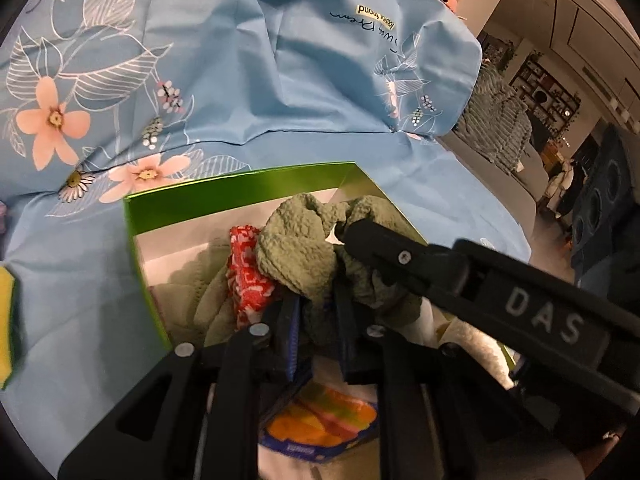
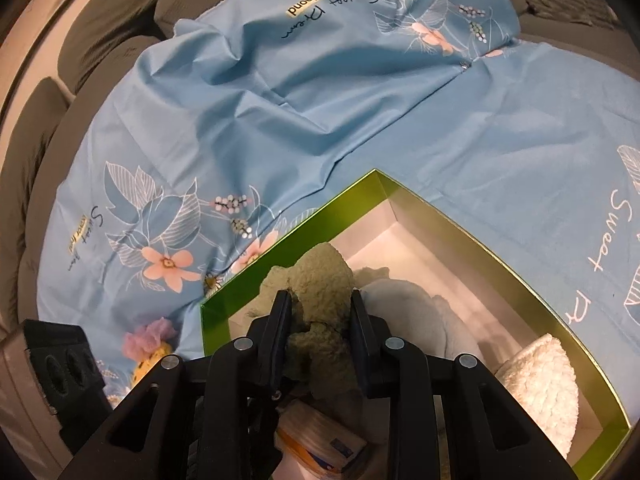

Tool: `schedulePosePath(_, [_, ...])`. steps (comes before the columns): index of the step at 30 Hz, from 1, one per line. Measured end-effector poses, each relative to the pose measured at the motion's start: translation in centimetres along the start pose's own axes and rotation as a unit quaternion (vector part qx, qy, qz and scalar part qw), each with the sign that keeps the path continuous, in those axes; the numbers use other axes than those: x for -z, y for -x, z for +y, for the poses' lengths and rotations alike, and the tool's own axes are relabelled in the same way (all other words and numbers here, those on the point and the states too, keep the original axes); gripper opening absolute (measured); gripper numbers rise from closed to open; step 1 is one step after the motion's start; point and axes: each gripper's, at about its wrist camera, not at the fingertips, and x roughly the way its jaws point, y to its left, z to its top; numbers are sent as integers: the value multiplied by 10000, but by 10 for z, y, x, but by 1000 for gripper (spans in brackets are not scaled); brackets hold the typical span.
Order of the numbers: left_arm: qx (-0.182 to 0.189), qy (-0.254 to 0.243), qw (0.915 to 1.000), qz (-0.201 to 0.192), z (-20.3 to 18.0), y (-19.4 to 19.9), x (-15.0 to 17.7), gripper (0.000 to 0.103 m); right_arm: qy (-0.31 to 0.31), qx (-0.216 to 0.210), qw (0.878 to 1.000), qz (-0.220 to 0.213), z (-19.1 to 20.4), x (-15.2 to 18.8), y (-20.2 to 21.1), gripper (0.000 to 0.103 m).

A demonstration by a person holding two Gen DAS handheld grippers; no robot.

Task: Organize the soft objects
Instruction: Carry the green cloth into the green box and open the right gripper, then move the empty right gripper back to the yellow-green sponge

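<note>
Both grippers meet over the green box (image 2: 448, 220) on the blue sheet (image 2: 320, 112). The right gripper (image 2: 320, 312) has its fingers pinching a green cloth (image 2: 320, 276), held above the box's ten o'clock corner. The left gripper (image 1: 316, 320) grips the same cloth (image 1: 296, 248) from the other side, fingers closed into its folds. In the box, a red-and-white piece (image 1: 248, 268) lies at nine o'clock of the cloth, a white fluffy roll (image 2: 540, 384) at four o'clock. A yellow sponge (image 1: 10, 320) sits on the sheet.
</note>
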Motion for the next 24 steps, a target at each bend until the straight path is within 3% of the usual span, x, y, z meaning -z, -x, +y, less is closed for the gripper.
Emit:
schedulePosePath(2, [-29,-45,10000,-39,1,9,2,31,-29,-1,10000,-15,-1,0,3,30])
schedulePosePath(4, [-153,-100,9997,-170,2,24,2,36,-20,18,10000,-39,1,-1,9,37])
schedulePosePath(6, [-262,-117,9990,-343,4,41,5,48,-5,22,9999,-132,4,1,14,58])
schedulePosePath(8, [-353,-91,9982,-480,9,59,10,69,78,-24,9995,-309,10,3,22,71])
schedulePosePath(12, [-721,-18,9957,-581,29,93,29,72,133,-290,9980,-543,19,8,36,80])
schedulePosePath(16, [-1066,452,9913,-624,70,124,58,74,104,-508,9961,-719,25,14,46,83])
schedulePosePath(21, [-1725,1099,9770,-597,132,166,102,74,390,-812,9941,-613,48,24,46,86])
schedulePosePath(24, [-1940,1540,9666,-659,162,189,125,74,730,-986,9919,-333,75,39,39,86])
